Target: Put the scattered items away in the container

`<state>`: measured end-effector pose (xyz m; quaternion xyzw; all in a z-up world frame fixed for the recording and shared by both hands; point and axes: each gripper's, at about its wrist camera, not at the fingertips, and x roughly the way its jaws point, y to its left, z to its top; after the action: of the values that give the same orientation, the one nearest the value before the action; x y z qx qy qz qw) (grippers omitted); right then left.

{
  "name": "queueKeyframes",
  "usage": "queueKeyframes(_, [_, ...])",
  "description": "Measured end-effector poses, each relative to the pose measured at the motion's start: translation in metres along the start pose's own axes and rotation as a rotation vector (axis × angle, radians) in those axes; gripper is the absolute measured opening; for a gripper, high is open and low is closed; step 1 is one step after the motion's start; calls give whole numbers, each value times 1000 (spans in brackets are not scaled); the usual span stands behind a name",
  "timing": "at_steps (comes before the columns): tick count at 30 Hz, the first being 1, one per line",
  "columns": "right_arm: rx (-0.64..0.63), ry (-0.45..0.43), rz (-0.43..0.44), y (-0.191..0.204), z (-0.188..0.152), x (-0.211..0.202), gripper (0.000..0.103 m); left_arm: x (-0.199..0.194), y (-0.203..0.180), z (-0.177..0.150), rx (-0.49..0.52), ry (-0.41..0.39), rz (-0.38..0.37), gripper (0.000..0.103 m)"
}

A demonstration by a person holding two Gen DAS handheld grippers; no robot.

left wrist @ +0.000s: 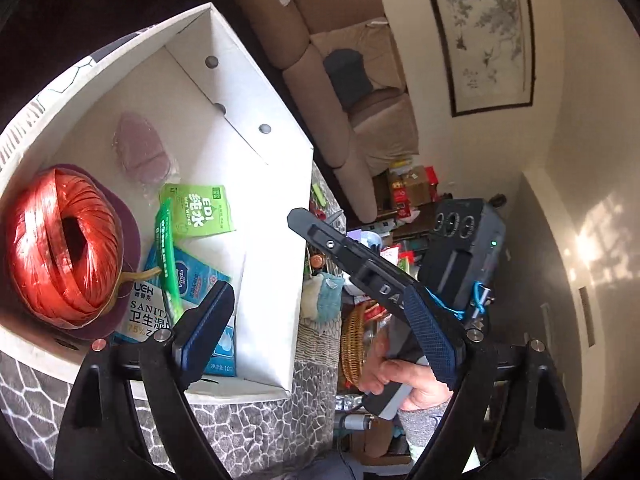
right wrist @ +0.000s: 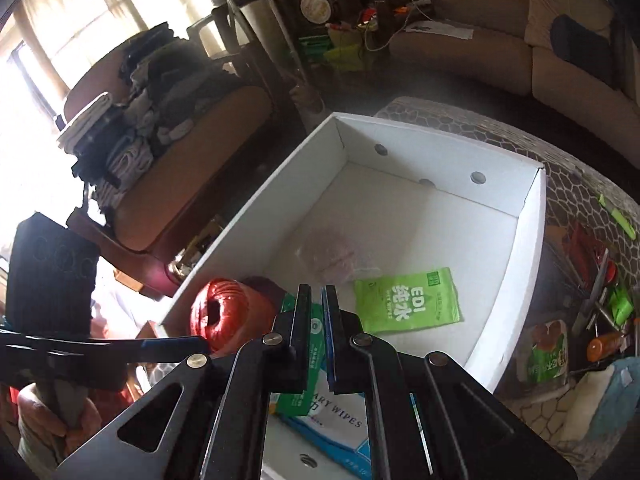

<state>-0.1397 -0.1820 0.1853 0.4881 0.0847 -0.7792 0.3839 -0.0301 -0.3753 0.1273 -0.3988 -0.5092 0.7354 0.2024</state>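
The white box is kept central on the patterned desk as the collecting place; a red twine roll and wipe packets lie inside. The right hand-held gripper is narrowed, seemingly empty, over the box; the left hand-held gripper is held wide, empty.

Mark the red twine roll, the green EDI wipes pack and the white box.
red twine roll (left wrist: 64,248), left wrist view, outer windings
green EDI wipes pack (right wrist: 408,304), right wrist view, printed face
white box (right wrist: 528,248), right wrist view, right wall

Stone-patterned tabletop, white box on it, clutter alongside
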Motion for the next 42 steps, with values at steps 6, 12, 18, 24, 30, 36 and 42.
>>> queueKeyframes(6, [54, 62, -26, -18, -13, 26, 8, -14, 7, -3, 26, -10, 24, 86])
queueKeyframes(12, [25, 127, -95, -17, -23, 36, 30, -23, -5, 0, 72, -29, 36, 86])
queueKeyframes(18, [-69, 289, -159, 0, -46, 73, 53, -30, -11, -4, 82, -31, 38, 86])
queueKeyframes(24, [-94, 345, -134, 5, -61, 94, 54, -33, -11, -8, 77, -33, 31, 86])
queueKeyframes(30, [-175, 413, -194, 9, -68, 117, 55, -33, -8, -10, 70, -31, 21, 86])
queueKeyframes(36, [-254, 486, -292, -3, -70, 114, 55, -28, -2, -12, 62, -21, 22, 86])
queueKeyframes(42, [-311, 518, -372, -11, -64, 100, 55, -25, -2, -13, 61, -21, 15, 86])
